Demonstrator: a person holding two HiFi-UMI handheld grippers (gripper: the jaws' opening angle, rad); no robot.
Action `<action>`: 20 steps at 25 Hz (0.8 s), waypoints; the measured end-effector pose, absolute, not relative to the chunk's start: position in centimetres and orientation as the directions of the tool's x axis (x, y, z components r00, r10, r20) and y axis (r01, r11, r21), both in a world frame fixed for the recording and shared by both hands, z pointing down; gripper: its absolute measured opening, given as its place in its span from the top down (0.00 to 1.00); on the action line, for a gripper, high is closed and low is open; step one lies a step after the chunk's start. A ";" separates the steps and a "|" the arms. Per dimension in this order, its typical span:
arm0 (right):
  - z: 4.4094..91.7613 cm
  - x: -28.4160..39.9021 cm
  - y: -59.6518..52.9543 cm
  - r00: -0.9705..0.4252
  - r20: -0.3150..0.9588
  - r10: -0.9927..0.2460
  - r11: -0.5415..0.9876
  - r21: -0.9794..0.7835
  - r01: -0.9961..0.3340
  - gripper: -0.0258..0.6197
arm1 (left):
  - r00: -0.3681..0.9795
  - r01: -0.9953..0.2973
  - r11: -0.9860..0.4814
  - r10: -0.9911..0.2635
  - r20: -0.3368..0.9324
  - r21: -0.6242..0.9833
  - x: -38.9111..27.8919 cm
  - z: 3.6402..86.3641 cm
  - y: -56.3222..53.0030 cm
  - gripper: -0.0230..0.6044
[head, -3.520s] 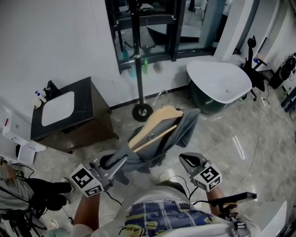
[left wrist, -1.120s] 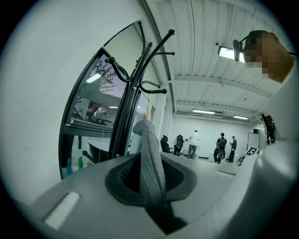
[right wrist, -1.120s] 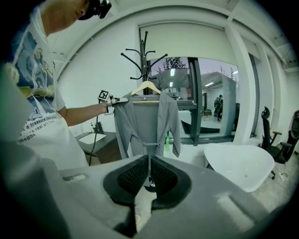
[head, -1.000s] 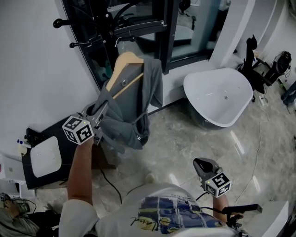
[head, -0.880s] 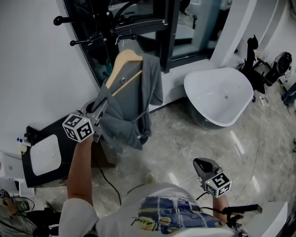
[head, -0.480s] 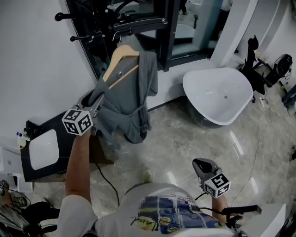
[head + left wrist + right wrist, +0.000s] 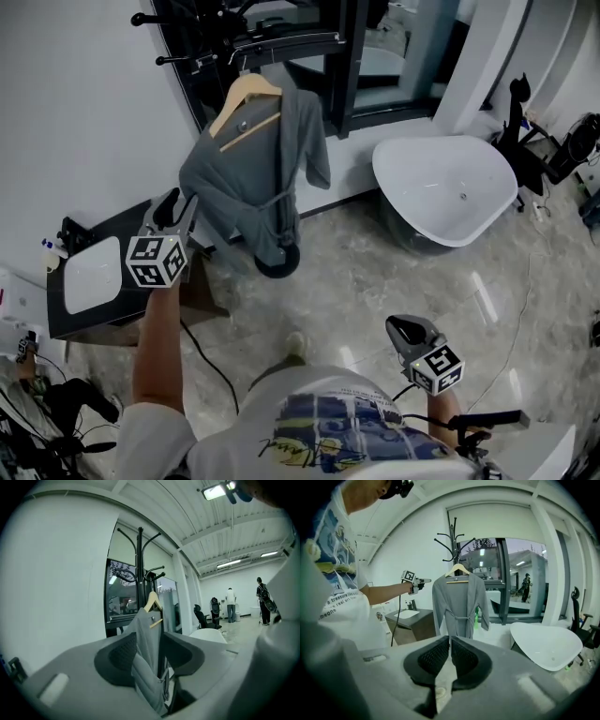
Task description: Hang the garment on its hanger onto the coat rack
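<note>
A grey robe [image 7: 258, 159] hangs on a wooden hanger [image 7: 246, 94], whose hook rests on a peg of the black coat rack [image 7: 272, 42]. My left gripper [image 7: 172, 208] is held just left of and below the robe's sleeve, apart from the cloth, and its jaws are opening. In the left gripper view the robe [image 7: 146, 639] and hanger [image 7: 152, 603] show through the gap between the pads, which do not press on it. My right gripper [image 7: 401, 328] stays low by the person's body, shut on nothing. The right gripper view shows the whole robe [image 7: 457, 604] hanging straight.
A white bathtub [image 7: 445, 187] stands to the right of the rack. A dark vanity with a white sink [image 7: 94, 272] sits under my left arm. Behind the rack is a dark window frame [image 7: 352, 66]. An office chair [image 7: 514, 112] stands far right. People [image 7: 230, 604] stand far off.
The left gripper lifted the hanger up to the rack, then let go of the robe and drew back down and left. The robe now hangs on its own. The right gripper stayed put.
</note>
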State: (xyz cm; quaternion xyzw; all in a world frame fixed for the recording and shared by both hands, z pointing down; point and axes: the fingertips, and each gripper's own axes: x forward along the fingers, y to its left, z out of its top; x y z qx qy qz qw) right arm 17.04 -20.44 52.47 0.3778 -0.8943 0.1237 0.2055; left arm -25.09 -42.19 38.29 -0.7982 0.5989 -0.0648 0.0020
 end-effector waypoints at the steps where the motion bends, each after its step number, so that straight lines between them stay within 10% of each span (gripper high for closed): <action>1: 52.3 17.3 -19.8 -0.638 0.456 -0.620 0.692 -0.066 -0.719 0.93 | 0.279 -0.954 -0.288 -0.955 0.106 -0.081 -24.3 38.2 -40.4 0.68; 9: 52.3 18.1 -16.0 -0.682 0.439 -0.585 0.738 -0.060 -0.672 0.94 | 0.380 -0.921 -0.390 -0.903 0.201 -0.014 -16.4 42.7 -28.2 0.96; 20: 52.7 17.6 -9.6 -0.733 0.439 -0.519 0.796 -0.063 -0.602 0.96 | 0.646 -0.756 -0.643 -0.707 0.287 0.117 -0.8 47.7 -12.9 0.96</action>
